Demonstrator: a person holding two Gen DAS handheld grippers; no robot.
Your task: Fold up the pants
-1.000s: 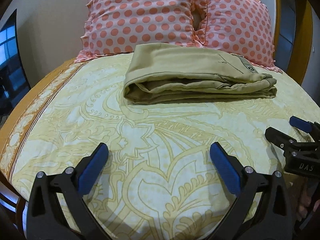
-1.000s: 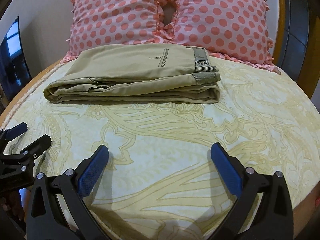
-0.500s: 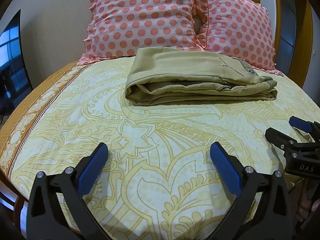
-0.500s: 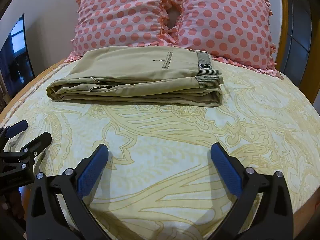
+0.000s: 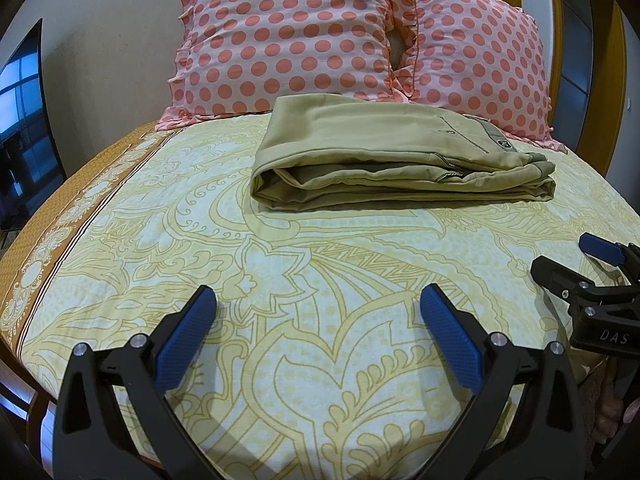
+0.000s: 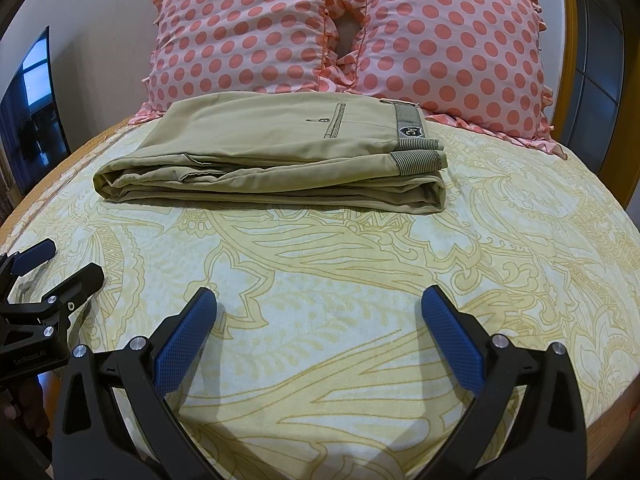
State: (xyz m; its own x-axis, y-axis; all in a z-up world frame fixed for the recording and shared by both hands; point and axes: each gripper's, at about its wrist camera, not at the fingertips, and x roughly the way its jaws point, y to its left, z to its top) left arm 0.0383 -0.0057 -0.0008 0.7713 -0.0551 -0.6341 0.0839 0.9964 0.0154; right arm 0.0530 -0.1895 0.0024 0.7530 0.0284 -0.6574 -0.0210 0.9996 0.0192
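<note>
Khaki pants (image 5: 392, 160) lie folded in a neat stack on the bed, in front of the pillows; they also show in the right wrist view (image 6: 280, 160), waistband to the right. My left gripper (image 5: 316, 320) is open and empty, hovering over the bedsheet well short of the pants. My right gripper (image 6: 320, 320) is open and empty too, at the same distance. Each gripper shows at the edge of the other's view: the right gripper (image 5: 580, 264) and the left gripper (image 6: 56, 264).
Two pink polka-dot pillows (image 5: 288, 40) (image 6: 448, 48) stand behind the pants. The yellow patterned bedsheet (image 5: 320, 260) covers the bed. A dark screen (image 5: 20, 120) stands at the left wall. A wooden frame (image 6: 616, 120) runs along the right.
Both grippers have drawn back and risen slightly; the pants sit a little lower in both views. The pants have not moved.
</note>
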